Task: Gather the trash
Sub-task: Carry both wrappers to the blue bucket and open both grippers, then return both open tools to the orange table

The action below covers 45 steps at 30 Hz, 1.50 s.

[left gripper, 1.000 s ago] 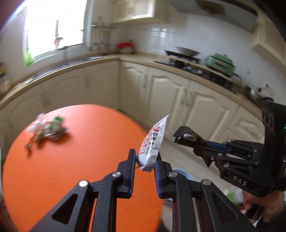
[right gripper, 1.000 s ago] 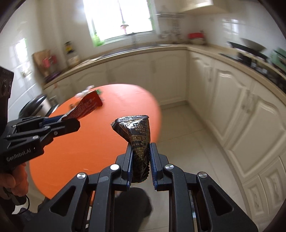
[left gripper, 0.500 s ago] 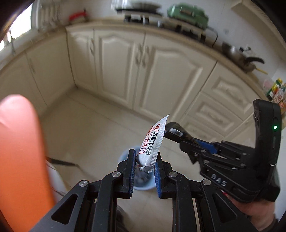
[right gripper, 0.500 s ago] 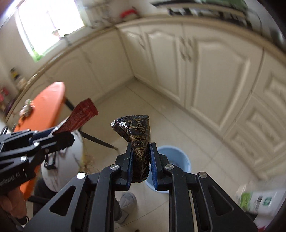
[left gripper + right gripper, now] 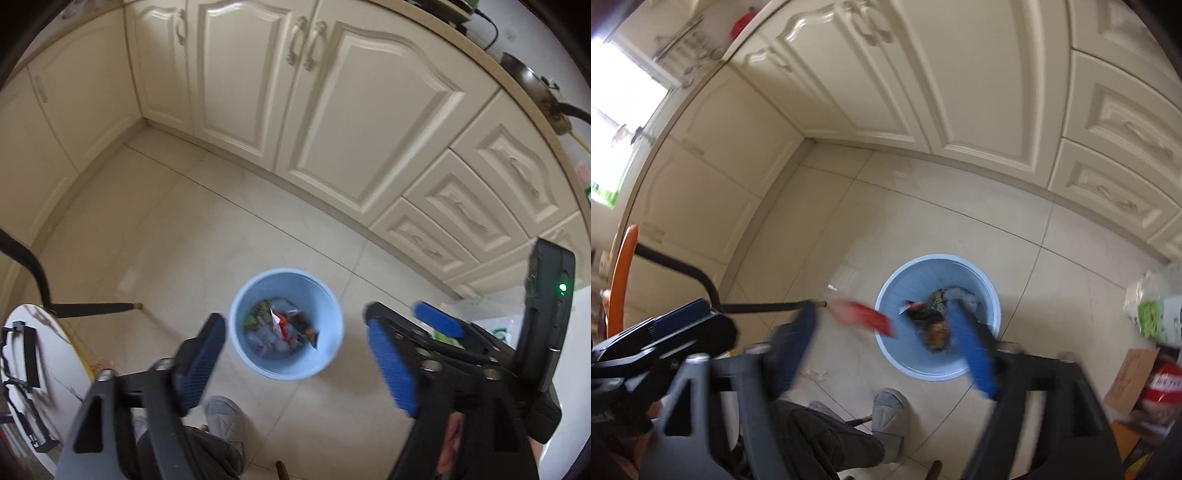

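Now both grippers release over blue bin, frame centre. Left gripper jaws opening, nothing between; a second ago it pinched white sachet. Right gripper jaws opening too, dark wrapper gone. Red wrapper falling, blurred, at bin's left rim. Drop-off apparently done; wrappers lie in bin, below spread fingers.
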Motion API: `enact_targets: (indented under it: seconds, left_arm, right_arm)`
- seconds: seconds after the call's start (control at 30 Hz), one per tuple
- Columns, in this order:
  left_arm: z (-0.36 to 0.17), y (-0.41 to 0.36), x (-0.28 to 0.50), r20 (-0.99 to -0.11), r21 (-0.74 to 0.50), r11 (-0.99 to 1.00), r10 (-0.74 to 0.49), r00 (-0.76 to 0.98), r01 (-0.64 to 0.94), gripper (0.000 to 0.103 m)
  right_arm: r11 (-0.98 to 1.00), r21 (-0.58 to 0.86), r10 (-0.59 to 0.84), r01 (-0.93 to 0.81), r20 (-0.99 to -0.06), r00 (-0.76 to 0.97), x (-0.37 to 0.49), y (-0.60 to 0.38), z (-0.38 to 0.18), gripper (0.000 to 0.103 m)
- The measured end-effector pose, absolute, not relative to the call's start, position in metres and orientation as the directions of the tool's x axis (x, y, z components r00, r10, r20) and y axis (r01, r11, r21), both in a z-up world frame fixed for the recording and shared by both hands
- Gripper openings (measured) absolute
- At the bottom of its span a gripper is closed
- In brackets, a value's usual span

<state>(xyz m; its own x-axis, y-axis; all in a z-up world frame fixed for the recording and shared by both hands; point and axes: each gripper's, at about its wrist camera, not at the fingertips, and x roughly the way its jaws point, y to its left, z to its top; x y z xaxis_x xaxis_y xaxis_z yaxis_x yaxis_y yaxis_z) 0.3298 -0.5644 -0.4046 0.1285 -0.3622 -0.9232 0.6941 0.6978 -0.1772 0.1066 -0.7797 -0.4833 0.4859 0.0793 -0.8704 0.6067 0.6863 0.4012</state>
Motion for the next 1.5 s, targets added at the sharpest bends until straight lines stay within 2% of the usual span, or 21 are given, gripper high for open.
enact_targets:
  seconds: [0.03, 0.07, 0.2, 0.37, 0.6, 0.93, 1.23, 1.5]
  left_arm:
    - [-0.401, -0.572, 0.326, -0.923, -0.175, 0.702, -0.361, 0.132, 0.691, 0.087]
    - [-0.4, -0.574, 0.328, -0.923, -0.167, 0.707, -0.358, 0.144, 0.687, 0.089]
    - [-0.387, -0.583, 0.314, -0.919, -0.104, 0.731, -0.33, 0.215, 0.675, 0.094]
    - [-0.368, -0.58, 0.287, -0.898, -0.064, 0.731, -0.338, 0.28, 0.679, 0.095]
    - [-0.329, -0.535, 0.259, -0.868, -0.077, 0.745, -0.377, 0.323, 0.663, 0.095]
    - [-0.234, -0.405, 0.22, -0.756, -0.116, 0.802, -0.453, 0.471, 0.585, 0.097]
    - [-0.177, -0.281, 0.167, -0.647, -0.108, 0.892, -0.398, 0.65, 0.439, 0.099]
    - [-0.143, -0.191, 0.114, -0.595, -0.108, 0.94, -0.321, 0.737, 0.322, 0.102]
  right_arm:
    - [0.679, 0.398, 0.069, 0.616, -0.871, 0.487, 0.104, -0.782, -0.484, 0.1]
    - [0.673, 0.389, 0.055, 0.629, -0.875, 0.482, 0.102, -0.783, -0.483, 0.103]
    - [0.673, 0.357, 0.025, 0.648, -0.886, 0.462, 0.098, -0.781, -0.474, 0.103]
    - [0.697, 0.325, -0.009, 0.639, -0.887, 0.462, 0.098, -0.771, -0.455, 0.103]
    - [0.719, 0.318, -0.049, 0.618, -0.864, 0.501, 0.096, -0.752, -0.416, 0.103]
    - [0.802, 0.314, -0.093, 0.508, -0.774, 0.626, 0.109, -0.695, -0.324, 0.103]
    - [0.89, 0.302, -0.044, 0.341, -0.688, 0.724, 0.14, -0.607, -0.254, 0.103]
    - [0.943, 0.282, 0.036, 0.177, -0.617, 0.786, 0.161, -0.525, -0.204, 0.103]
